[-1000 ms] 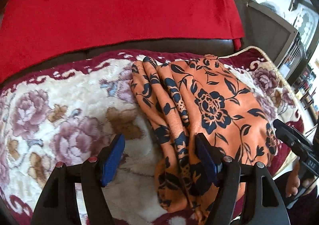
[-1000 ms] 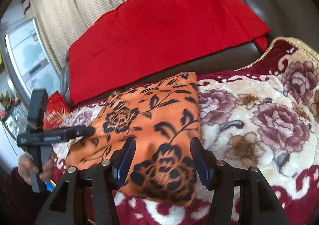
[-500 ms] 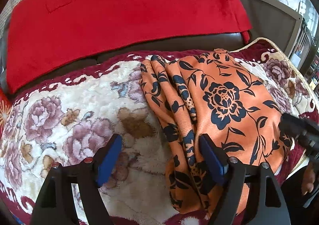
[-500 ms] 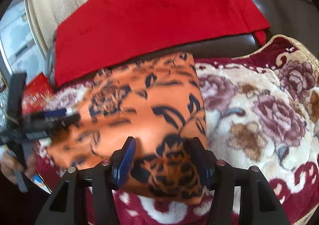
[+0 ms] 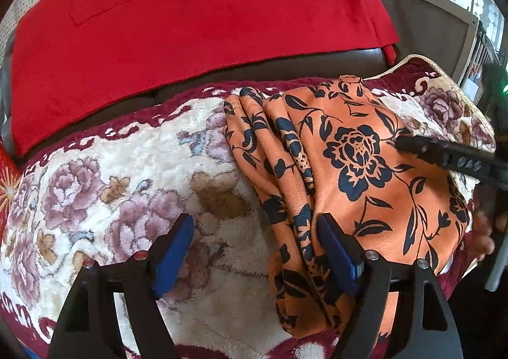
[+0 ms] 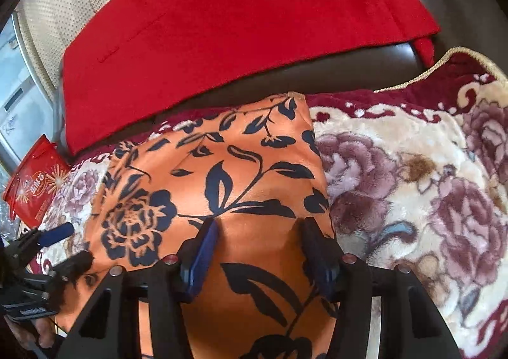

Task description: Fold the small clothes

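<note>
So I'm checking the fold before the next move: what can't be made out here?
- Near edge of the orange floral garment: right wrist view, covered by the right gripper.
- Its underside layers: left wrist view, stacked folds hide them.
- Left gripper: right wrist view, cut off by the frame edge.
- Red packet print: too small.

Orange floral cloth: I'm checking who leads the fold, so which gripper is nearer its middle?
Right. The right gripper is over the orange floral cloth's middle; the left gripper straddles its bunched side edge.
</note>
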